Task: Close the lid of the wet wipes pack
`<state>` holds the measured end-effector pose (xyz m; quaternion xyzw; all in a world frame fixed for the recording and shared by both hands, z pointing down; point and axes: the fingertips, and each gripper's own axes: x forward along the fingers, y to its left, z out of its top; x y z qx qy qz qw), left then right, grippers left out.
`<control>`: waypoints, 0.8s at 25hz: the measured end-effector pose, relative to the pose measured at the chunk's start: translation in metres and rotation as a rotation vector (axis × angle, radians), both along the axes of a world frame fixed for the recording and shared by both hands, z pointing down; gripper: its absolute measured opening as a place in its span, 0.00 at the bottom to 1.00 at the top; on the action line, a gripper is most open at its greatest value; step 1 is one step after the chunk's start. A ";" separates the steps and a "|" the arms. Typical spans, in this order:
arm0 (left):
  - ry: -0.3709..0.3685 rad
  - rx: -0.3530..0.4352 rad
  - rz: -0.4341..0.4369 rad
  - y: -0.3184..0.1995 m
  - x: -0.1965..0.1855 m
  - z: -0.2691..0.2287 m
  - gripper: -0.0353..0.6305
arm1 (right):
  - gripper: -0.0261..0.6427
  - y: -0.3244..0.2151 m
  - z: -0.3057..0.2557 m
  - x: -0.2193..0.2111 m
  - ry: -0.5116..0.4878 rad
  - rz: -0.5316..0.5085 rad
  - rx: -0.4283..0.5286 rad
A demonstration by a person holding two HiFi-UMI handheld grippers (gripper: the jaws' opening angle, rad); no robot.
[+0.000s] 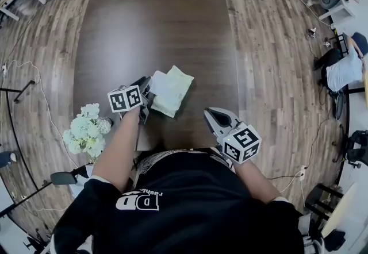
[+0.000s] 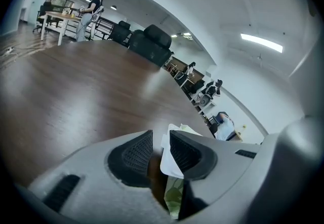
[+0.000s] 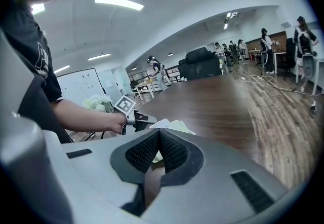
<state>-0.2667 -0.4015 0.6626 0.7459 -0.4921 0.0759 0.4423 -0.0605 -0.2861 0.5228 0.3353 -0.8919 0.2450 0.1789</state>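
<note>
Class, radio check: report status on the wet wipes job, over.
Left gripper open, white lid between its jaws. Right gripper shut, empty. Wet wipes pack not yet closed. Nothing blocking.

A black short-sleeved T-shirt (image 1: 190, 212) bears white lettering (image 1: 140, 200) on its front. The left hand-held gripper (image 1: 148, 87) and right hand-held gripper (image 1: 211, 115) are grey, with black ribbed pads (image 3: 174, 153) and white black-marked cubes (image 1: 125, 99).

free: far tabletop (image 1: 155, 17) | blocked: wipes pack (image 1: 172, 91) (near end), flowers (image 1: 86, 129) leftward
</note>
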 end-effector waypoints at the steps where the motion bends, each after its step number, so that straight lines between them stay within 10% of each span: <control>1: 0.018 -0.013 0.003 0.000 0.002 0.002 0.21 | 0.05 0.000 0.000 0.000 0.000 0.002 0.000; 20: 0.139 -0.014 0.021 0.003 0.013 -0.011 0.24 | 0.05 0.004 -0.005 -0.003 -0.011 -0.027 0.021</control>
